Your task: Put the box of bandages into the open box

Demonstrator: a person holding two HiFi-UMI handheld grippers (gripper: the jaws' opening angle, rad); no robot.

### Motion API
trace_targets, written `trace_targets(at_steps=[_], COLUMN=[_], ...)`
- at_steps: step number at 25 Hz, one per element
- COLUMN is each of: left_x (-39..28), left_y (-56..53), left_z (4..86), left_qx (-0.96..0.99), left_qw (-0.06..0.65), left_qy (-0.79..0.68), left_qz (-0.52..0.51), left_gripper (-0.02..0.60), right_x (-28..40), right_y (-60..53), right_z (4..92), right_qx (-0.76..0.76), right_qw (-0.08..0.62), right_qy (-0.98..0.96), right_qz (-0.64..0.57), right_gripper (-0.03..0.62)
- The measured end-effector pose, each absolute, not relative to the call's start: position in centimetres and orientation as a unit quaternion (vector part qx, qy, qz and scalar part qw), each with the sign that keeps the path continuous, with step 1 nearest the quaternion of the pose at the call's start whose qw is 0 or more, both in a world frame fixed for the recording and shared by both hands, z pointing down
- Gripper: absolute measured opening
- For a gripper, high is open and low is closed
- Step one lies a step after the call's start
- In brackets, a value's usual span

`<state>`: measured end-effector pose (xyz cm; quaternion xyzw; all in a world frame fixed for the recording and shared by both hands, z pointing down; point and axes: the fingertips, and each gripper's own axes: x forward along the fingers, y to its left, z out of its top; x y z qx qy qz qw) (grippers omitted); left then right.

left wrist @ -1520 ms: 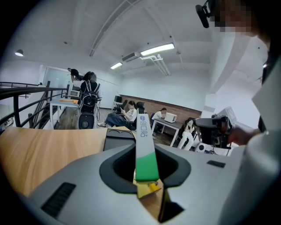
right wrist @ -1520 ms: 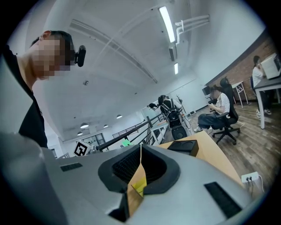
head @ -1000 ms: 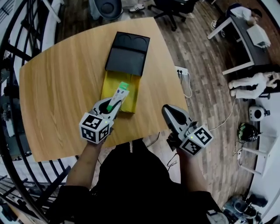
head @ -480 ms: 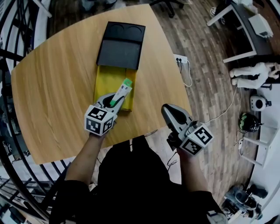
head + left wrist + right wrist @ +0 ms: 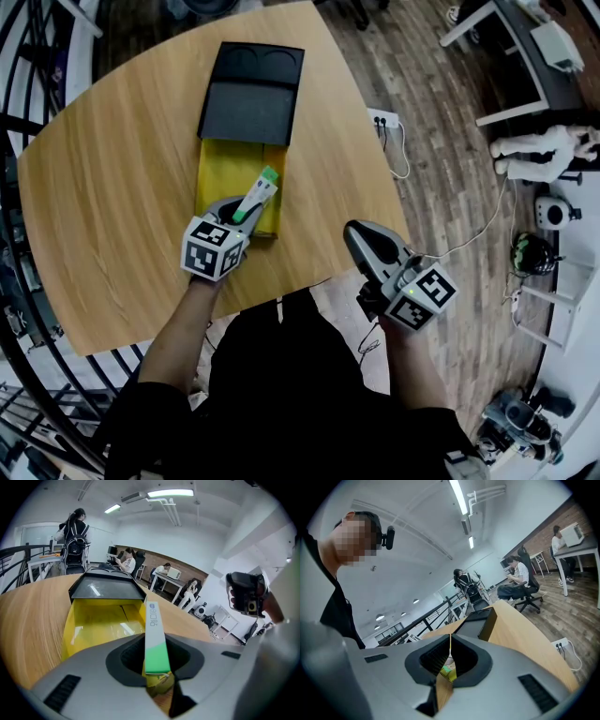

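The bandage box (image 5: 255,195) is a slim white carton with a green end. My left gripper (image 5: 239,208) is shut on it and holds it tilted over the near end of the open yellow box (image 5: 214,169). In the left gripper view the carton (image 5: 154,637) sticks forward between the jaws, above the yellow interior (image 5: 96,623). The box's black lid (image 5: 249,94) lies pushed back over its far half. My right gripper (image 5: 361,242) hovers off the table's near right edge, jaws shut with nothing between them (image 5: 450,660).
The wooden table (image 5: 112,187) is round-edged, with a black railing (image 5: 23,309) along its left. A white power strip (image 5: 386,148) and cable lie on the plank floor to the right. People sit at desks (image 5: 164,573) farther off.
My left gripper has carried the bandage box a little forward, farther over the yellow box. The right gripper has hardly moved.
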<state>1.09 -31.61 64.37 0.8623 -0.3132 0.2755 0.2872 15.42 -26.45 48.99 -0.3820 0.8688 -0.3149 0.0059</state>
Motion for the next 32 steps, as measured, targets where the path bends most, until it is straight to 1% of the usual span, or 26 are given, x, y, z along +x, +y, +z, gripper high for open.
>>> trace_targets(at_steps=[9, 13, 21, 32], left_x=[-0.2, -1.1, -3.5, -6.5], left_y=[-31.9, -32.2, -33.3, -33.1], left_z=[65.1, 65.9, 65.2, 60.5], left_qx=[0.843, 0.834, 0.821, 0.83], left_qw=[0.29, 0.291, 0.269, 0.229], left_qy=[-0.33, -0.335, -0.37, -0.407], left_qz=[0.31, 0.328, 0.34, 0.305], left_gripper=[0.104, 0.137, 0.137, 0.146], right_x=[15.2, 15.1, 14.7, 12.4], right_y=[-26.5, -26.5, -26.6, -26.9], right_z=[48.1, 47.9, 46.7, 43.7], right_qx=[-0.379, -0.379, -0.376, -0.359], right_qw=[0.008, 0.009, 0.014, 0.02], right_qy=[0.872, 0.873, 0.877, 0.894], right_qz=[-0.309, -0.307, -0.3, -0.266], right_gripper=[0.037, 0.037, 0.037, 0.037])
